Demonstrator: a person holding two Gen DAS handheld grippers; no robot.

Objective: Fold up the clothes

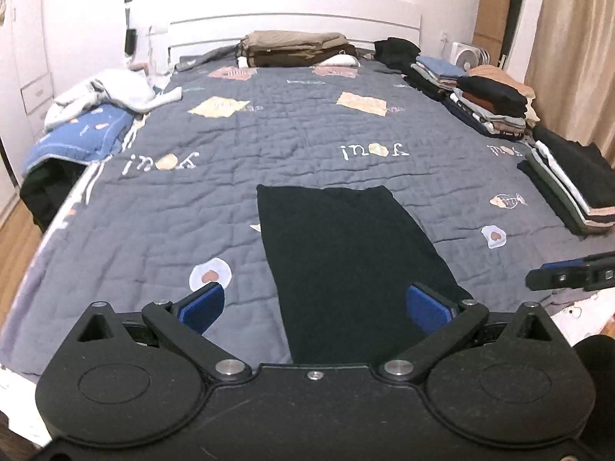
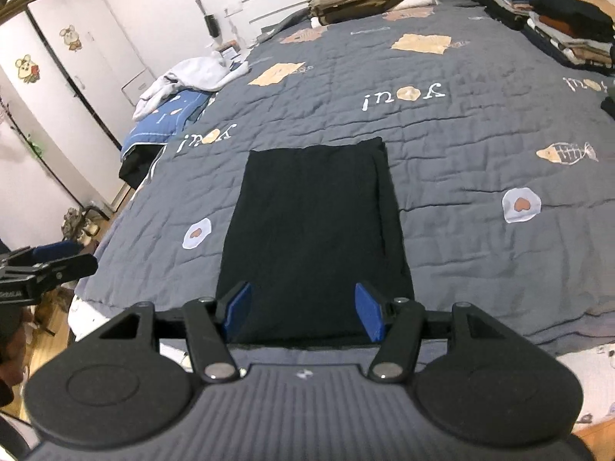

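A black garment (image 1: pixel 346 261) lies flat as a long folded rectangle on the grey quilted bed (image 1: pixel 153 199), reaching from the near edge toward the middle. It also shows in the right wrist view (image 2: pixel 315 238). My left gripper (image 1: pixel 315 307) is open and empty, hovering over the garment's near left edge. My right gripper (image 2: pixel 303 311) is open and empty, above the garment's near end, fingers straddling it. The right gripper shows at the right edge of the left wrist view (image 1: pixel 569 274); the left gripper shows at the left edge of the right wrist view (image 2: pixel 42 269).
Stacks of folded clothes (image 1: pixel 492 103) line the bed's right side, with a dark stack (image 1: pixel 569 192) nearer. Brown folded bedding (image 1: pixel 296 48) sits at the headboard. A white crumpled garment (image 1: pixel 111 92) and blue blanket (image 1: pixel 77 138) lie at the left edge. White wardrobe (image 2: pixel 57 77) stands left.
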